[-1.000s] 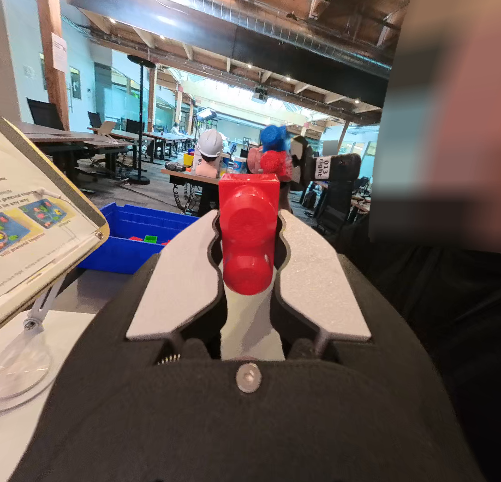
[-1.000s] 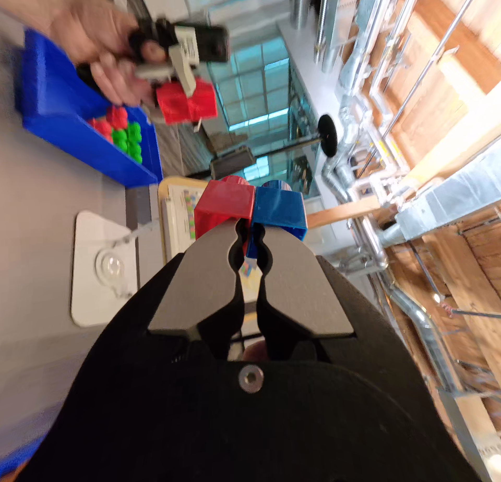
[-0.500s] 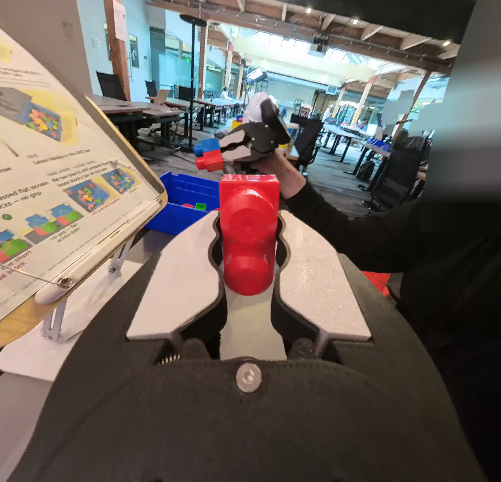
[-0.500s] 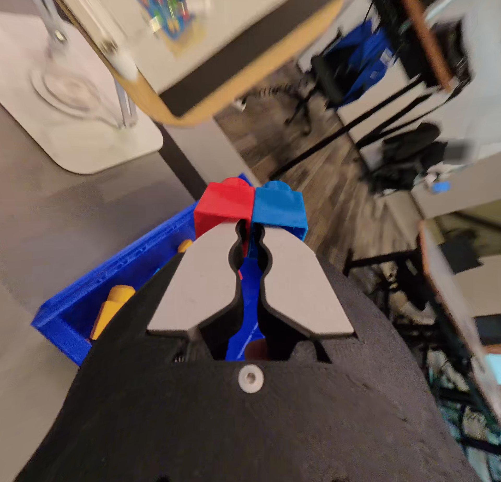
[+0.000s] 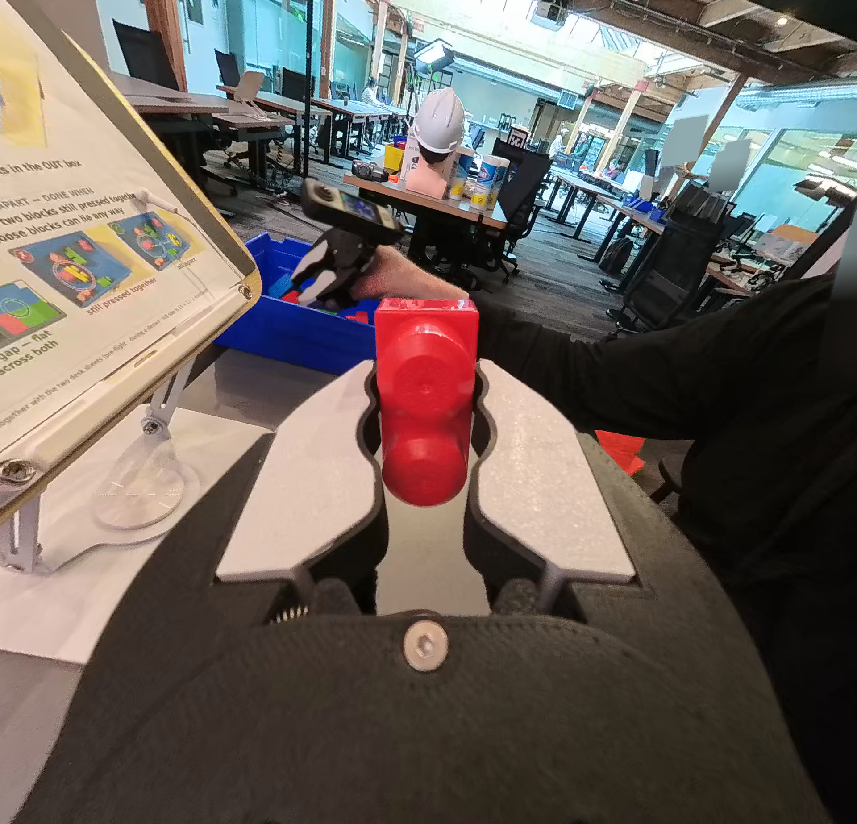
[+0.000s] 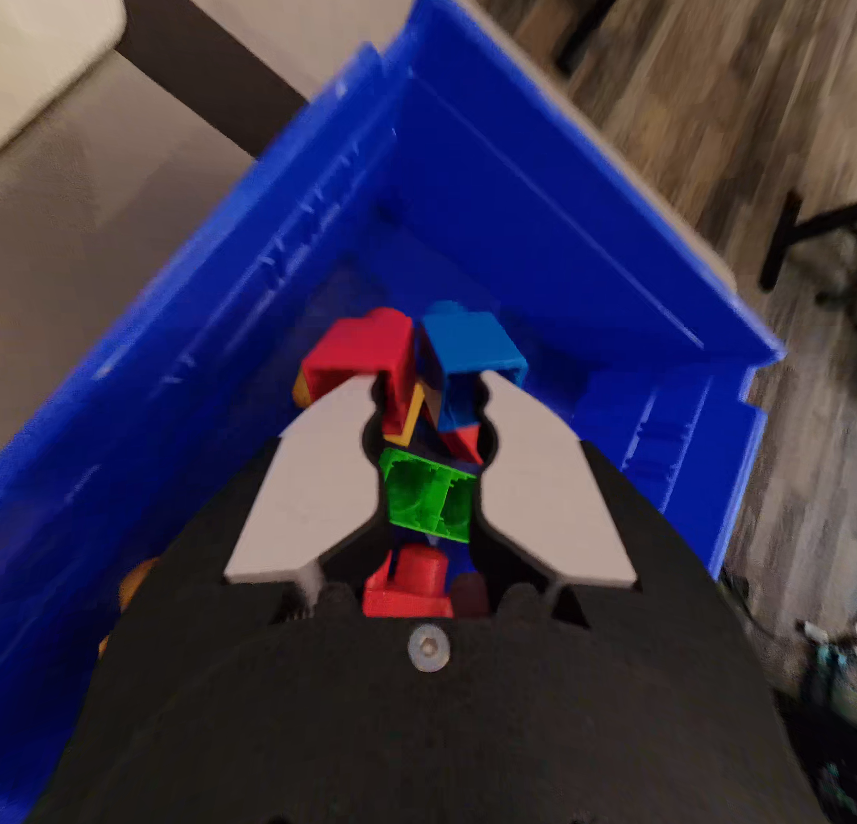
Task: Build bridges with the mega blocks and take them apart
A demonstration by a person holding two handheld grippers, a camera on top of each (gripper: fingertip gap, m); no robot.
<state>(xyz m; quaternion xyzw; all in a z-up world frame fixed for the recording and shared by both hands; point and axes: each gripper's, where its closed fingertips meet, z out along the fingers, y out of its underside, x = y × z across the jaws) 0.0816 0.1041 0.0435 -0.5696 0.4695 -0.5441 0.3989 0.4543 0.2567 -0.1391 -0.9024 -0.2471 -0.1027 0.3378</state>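
1. Step in hand, as judged: taking apart. A red block [image 5: 425, 384] was seen clamped between the fingers of the left gripper [image 5: 424, 375], both pads pressed on its sides, studs toward the camera.

2. The right gripper [image 6: 429, 384] was held over the blue bin [image 6: 533, 208], nose down, jaws parted. A red single block [image 6: 357, 352] and a blue single block [image 6: 468, 342] were seen at the fingertips, tilted away from each other; no pressing pad could be made out through the blur, so the pair was judged released into the bin.

3. In the left wrist view the right gripper [image 5: 320, 275] appeared at 11 o'clock of the red block, dipped into the bin [image 5: 297, 333].

4. Bin contents noted below the right jaws: a green block [image 6: 426, 495] lying hollow side up, another red block [image 6: 408, 579] at 6 o'clock of it, and a yellow piece partly hidden.

5. Next move, as judged: the red block in the left jaws would need carrying over the bin rim and the jaws opened there.

6. Surface: a grey table [image 5: 259, 384], the bin at its far edge. An instruction card on a clear stand [image 5: 92, 226] stood at 9 o'clock.

7. Room: an open workshop with timber beams, rows of desks, wood-pattern floor. A white hard hat [image 5: 438, 120] was seen on a far desk.
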